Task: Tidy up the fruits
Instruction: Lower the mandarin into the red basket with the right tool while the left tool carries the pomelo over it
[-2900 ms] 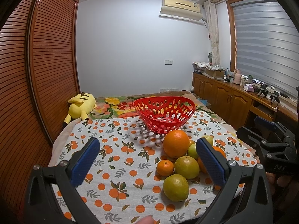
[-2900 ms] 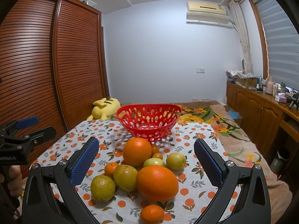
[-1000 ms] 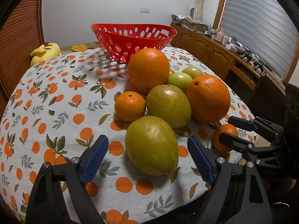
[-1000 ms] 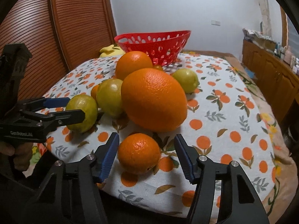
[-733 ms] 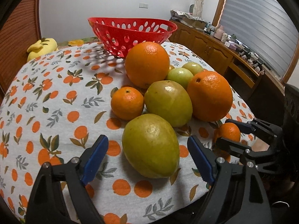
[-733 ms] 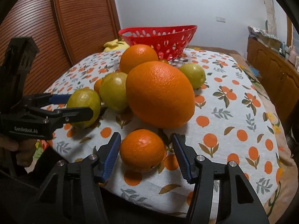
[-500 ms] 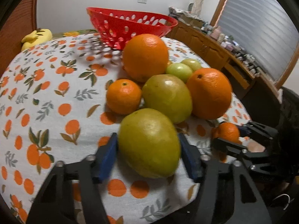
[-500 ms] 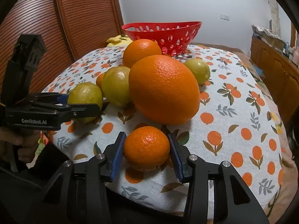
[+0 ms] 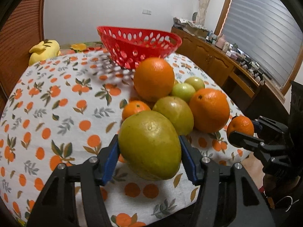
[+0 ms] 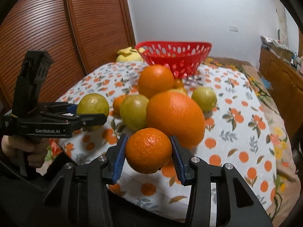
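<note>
Left gripper [image 9: 149,156]: we see it clamping a yellow-green fruit [image 9: 149,144], oval, glossy.
Right gripper [image 10: 148,158]: we see it clamping a tangerine [image 10: 148,150], pitted.
Basket [image 9: 139,42]: red, perforated.

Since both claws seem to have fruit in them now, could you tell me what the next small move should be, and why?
Probably carry both fruits toward the red basket. The left claw is shut on the green citrus and the right claw on the small mandarin; each looks clear of the tablecloth. The basket stands beyond the pile and looks empty.
</note>
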`<state>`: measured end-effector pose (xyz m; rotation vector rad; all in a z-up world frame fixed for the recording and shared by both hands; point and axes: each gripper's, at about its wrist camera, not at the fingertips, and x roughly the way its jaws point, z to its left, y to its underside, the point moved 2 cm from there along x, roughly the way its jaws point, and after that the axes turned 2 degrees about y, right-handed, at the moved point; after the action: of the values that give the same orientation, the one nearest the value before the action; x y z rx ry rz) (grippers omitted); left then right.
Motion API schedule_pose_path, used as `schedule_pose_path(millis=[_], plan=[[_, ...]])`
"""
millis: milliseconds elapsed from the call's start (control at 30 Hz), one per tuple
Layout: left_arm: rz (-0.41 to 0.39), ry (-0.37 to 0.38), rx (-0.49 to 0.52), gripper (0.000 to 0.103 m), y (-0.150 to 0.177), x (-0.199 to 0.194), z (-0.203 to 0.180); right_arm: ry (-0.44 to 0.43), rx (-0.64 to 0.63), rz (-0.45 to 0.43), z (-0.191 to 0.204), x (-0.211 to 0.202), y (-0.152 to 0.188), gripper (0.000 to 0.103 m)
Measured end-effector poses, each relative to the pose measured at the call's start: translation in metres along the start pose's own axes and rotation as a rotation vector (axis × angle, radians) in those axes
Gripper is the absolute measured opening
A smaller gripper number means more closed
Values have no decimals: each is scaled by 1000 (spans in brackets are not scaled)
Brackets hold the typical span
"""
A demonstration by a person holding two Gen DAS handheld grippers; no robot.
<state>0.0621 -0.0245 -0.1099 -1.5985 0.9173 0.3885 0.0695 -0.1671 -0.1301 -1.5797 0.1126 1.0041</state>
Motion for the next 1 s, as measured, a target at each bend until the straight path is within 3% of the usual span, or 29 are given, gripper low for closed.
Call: schedule_pose_path(millis=[567, 1000], plan=[[-123, 1, 47, 59, -40, -32, -7, 16, -59, -89, 0, -12, -49, 45], [-167, 1, 69, 59, -80, -25, -5, 8, -92, -103, -11, 4, -88, 45]])
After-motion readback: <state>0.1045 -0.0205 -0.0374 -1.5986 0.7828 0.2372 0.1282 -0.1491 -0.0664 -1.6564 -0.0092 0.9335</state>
